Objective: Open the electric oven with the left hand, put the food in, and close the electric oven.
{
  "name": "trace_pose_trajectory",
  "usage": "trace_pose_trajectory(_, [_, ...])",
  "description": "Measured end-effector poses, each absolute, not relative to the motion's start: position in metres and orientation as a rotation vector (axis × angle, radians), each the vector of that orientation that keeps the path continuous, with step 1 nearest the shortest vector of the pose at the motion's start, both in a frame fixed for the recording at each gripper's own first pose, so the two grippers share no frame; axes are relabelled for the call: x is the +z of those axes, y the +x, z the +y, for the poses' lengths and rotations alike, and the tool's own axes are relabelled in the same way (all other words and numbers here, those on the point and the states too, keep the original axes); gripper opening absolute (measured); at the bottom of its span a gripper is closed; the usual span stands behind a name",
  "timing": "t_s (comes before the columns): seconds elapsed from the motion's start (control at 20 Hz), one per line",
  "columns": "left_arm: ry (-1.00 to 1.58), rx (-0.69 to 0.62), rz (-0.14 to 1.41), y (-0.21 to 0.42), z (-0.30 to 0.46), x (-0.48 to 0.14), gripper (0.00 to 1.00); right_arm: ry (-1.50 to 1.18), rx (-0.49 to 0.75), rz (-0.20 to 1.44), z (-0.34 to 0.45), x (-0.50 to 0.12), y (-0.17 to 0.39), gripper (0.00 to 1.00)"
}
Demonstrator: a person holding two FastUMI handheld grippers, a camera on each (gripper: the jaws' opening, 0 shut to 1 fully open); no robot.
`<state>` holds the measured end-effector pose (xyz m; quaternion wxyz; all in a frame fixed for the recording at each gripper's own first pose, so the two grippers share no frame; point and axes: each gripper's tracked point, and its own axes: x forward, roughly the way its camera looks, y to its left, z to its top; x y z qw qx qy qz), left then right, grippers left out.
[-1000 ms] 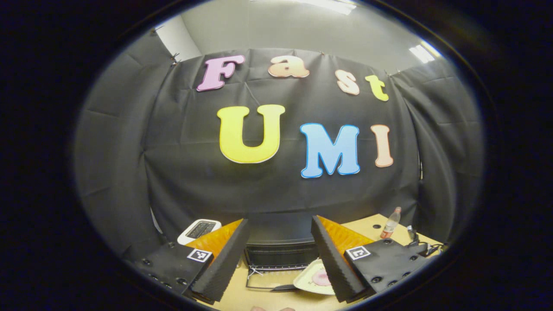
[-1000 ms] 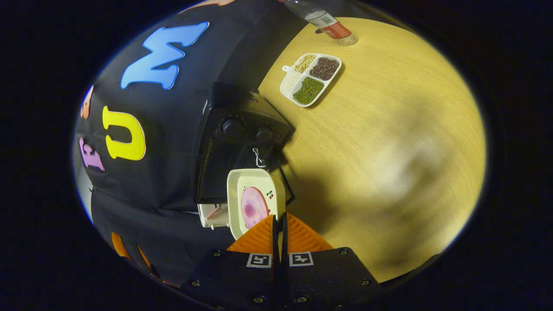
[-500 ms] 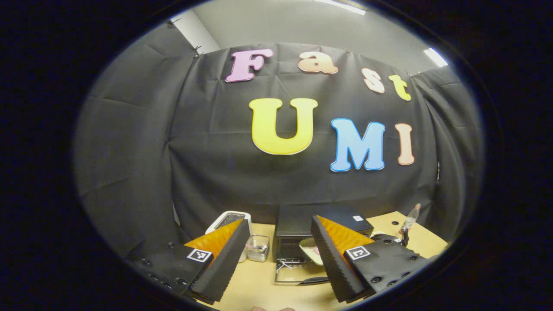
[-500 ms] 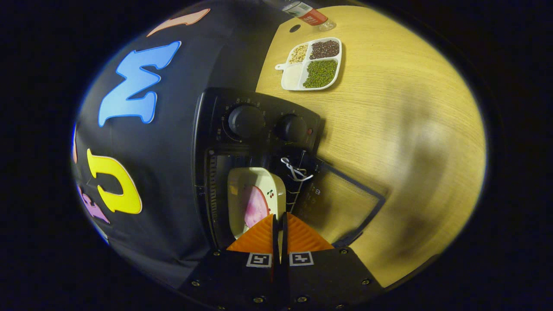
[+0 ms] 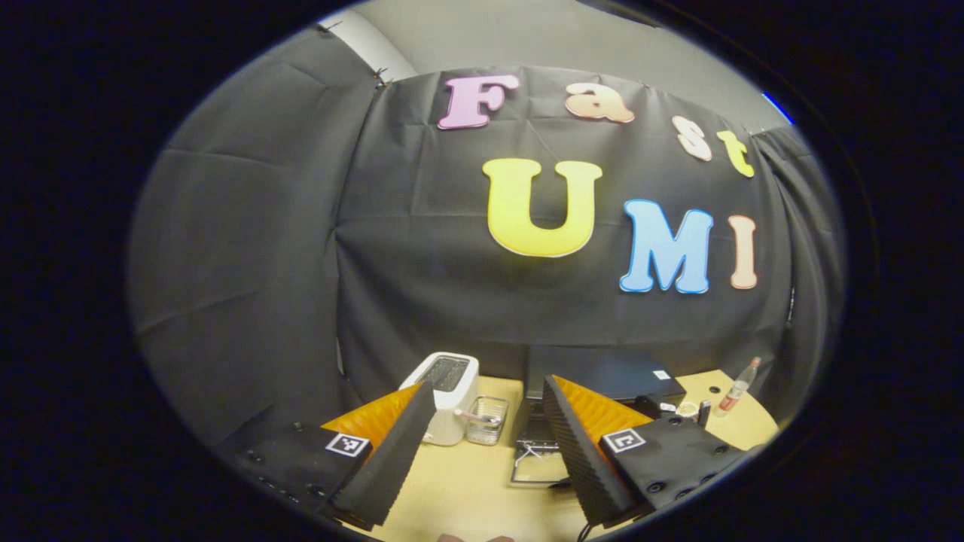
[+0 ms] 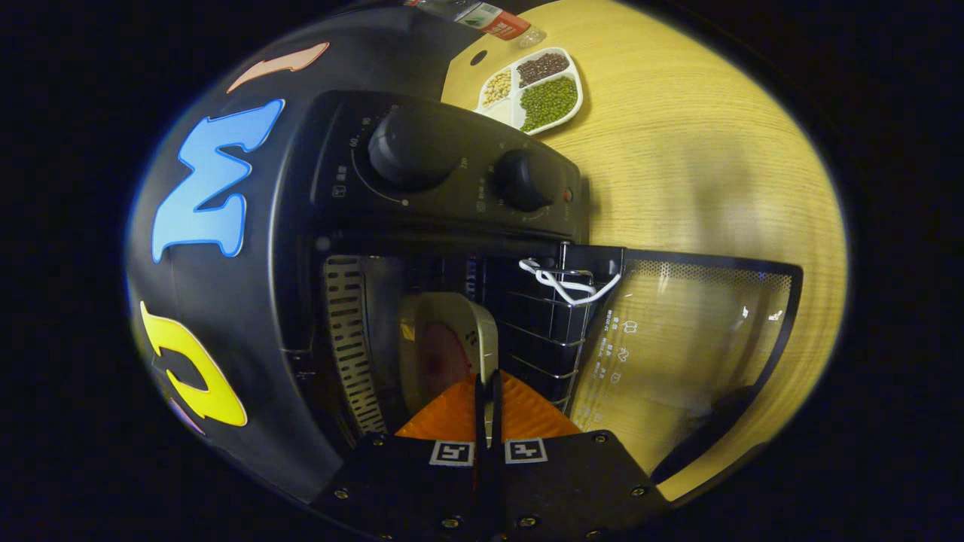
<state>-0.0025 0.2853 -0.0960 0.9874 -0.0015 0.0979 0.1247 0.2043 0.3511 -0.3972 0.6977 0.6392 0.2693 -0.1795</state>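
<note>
- My right claw [image 6: 486, 391] is clenched on the rim of the plate [image 6: 444, 342] carrying the pink food [image 6: 440, 357]; the plate sits inside the electric oven [image 6: 422, 226], above its wire rack [image 6: 546, 331].
- The oven's glass door [image 6: 685, 331] hangs open over the desk [image 6: 700, 165].
- My left claw [image 5: 486, 444] is released and holds nothing, hovering above the desk's near edge, well apart from the oven.
- A white toaster [image 5: 450, 395] stands left of the oven.

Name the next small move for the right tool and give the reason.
Probably ease the plate a little deeper onto the wire rack, then release. The right tool pinches the plate's rim, the plate is already inside the electric oven, and the glass door hangs open.
</note>
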Motion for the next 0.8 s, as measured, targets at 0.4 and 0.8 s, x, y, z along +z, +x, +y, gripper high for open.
trace_pose_trajectory(0.4, [0.076,0.286,0.198,-0.018,0.288,-0.098,1.0,1.441,-0.355,0.577,0.368,-0.395,0.224,0.06])
trace_pose_trajectory(0.8, [0.085,0.128,0.167,0.013,0.23,-0.09,1.0,1.16,-0.179,0.74,0.351,-0.365,0.171,0.53])
